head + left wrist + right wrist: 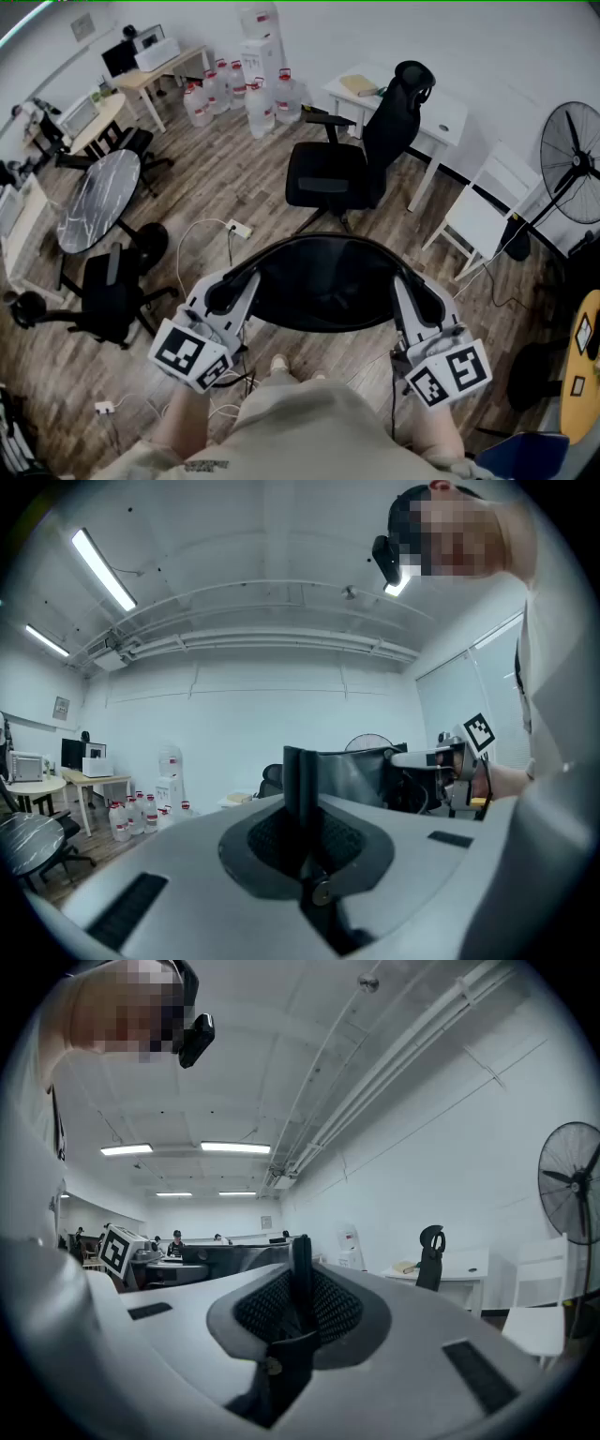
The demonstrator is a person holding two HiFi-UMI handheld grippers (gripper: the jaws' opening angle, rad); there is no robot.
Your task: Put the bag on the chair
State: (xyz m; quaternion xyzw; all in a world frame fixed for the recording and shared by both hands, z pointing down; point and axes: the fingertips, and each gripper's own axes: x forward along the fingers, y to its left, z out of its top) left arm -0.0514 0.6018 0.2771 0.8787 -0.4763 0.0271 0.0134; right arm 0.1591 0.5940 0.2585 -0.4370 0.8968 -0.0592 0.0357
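The bag (323, 281) looks like smooth black cloth with a faint sheen; the floor (234, 183) is matt wood plank; the round table (98, 202) has a glossy, marble-patterned top.

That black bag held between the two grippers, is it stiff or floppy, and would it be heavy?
Probably floppy: the bag bows in a curve between the left gripper and right gripper, each pinching a thin edge. Likely light, since two small pinches carry it. It may sag shut if one lets go.
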